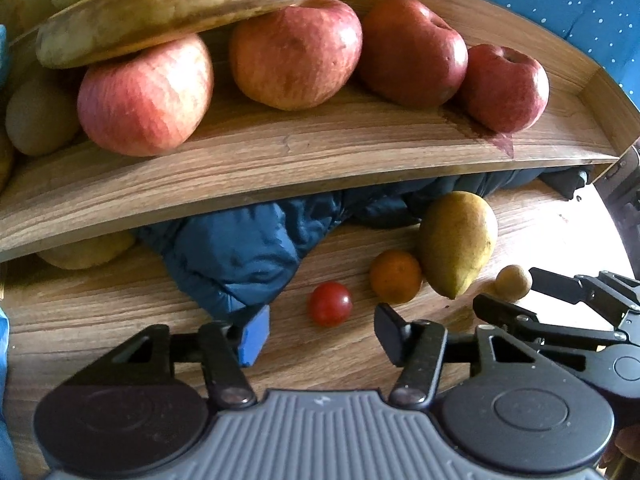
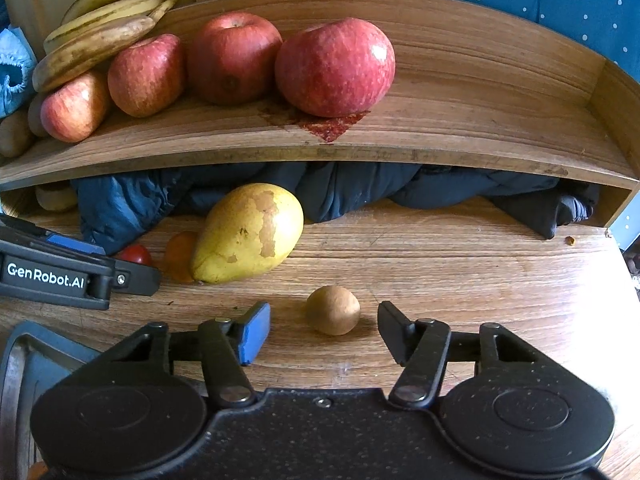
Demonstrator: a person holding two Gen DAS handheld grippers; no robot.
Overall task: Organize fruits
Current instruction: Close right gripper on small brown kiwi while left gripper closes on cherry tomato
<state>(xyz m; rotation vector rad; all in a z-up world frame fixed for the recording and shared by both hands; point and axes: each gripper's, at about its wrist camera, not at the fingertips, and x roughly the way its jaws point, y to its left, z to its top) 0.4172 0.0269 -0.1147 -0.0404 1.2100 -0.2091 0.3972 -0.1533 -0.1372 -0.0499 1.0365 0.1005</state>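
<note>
Wooden desk (image 2: 460, 272) below, raised wooden shelf (image 2: 440, 136) behind, dotted blue fabric beyond. Taking the pear (image 2: 248, 232) as landmark, left to right: up on the shelf above and left of it, bananas (image 2: 100, 28) lying over a row of red apples (image 2: 336, 68); at desk level just left of the pear, a cherry tomato (image 1: 330, 304), then a small orange (image 1: 395, 277) touching the pear's narrow end; crumpled dark blue cloth (image 2: 132, 208) behind; right of and nearer than the pear, a small round brown fruit (image 2: 333, 310). Left gripper (image 1: 320, 332) hanging over the tomato, fingers apart, nothing pressed, tomato just ahead of the gap. Right gripper (image 2: 324, 330) likewise part-spread, straddling the brown fruit without touching. Judged as the approach step of two pickups from the desk. Next move calls for lowering each pair of fingers around its fruit, closing gently on the soft tomato, then lifting toward the shelf. Readable on the left gripper's side: "GenRobot.AI".
</note>
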